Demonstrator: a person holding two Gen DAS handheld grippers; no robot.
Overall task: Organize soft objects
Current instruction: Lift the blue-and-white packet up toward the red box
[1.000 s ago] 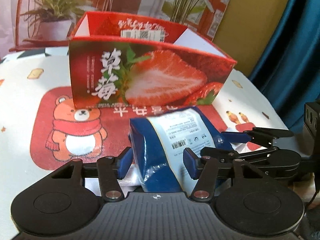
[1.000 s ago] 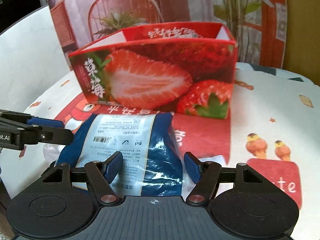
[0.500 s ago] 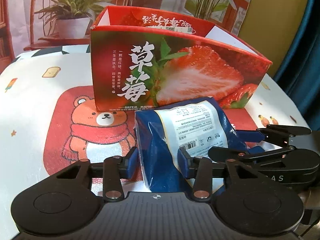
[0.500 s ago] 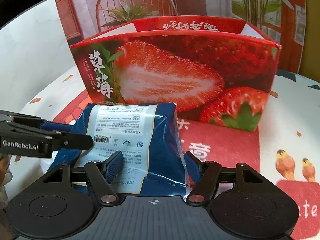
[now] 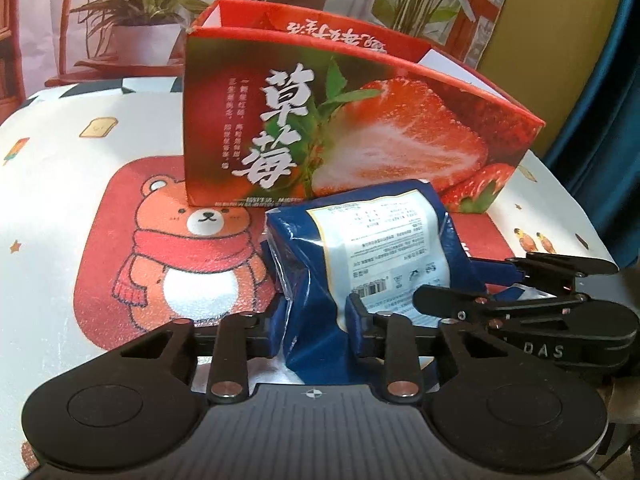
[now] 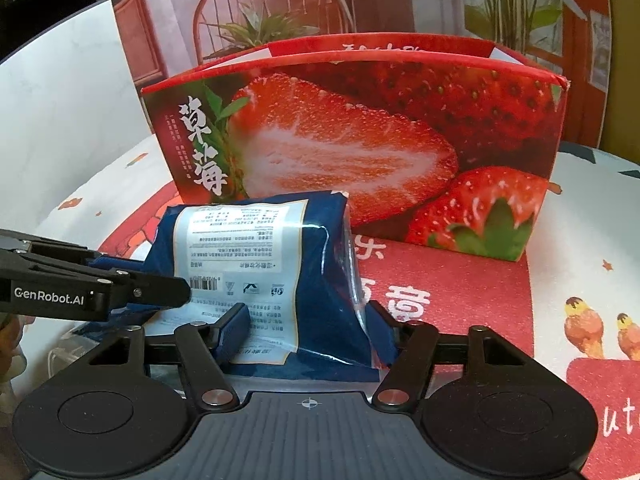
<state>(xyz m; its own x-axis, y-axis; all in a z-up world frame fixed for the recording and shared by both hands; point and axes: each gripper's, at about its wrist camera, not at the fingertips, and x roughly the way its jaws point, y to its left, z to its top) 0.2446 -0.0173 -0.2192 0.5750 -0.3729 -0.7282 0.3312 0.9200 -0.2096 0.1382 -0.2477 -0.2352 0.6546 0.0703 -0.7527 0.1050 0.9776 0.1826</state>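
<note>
Closing from both sides, the left gripper (image 5: 316, 330) and right gripper (image 6: 310, 330) pinch the blue packet (image 6: 260, 276); its 12 o'clock edge nearly meets the strawberry box (image 6: 360, 140). Bare cartoon tablecloth (image 5: 56, 184) lies open at 9 o'clock.

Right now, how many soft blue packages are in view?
1. The blue package lies on the tablecloth before the strawberry box, between both closing grippers. Others may sit hidden inside the box.

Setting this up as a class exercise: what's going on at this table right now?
A person is working two handheld grippers on one blue soft pack lying on the cartoon tablecloth. The left gripper and right gripper each straddle an end, jaws closing, the film creasing. The open strawberry box stands just behind it.
</note>
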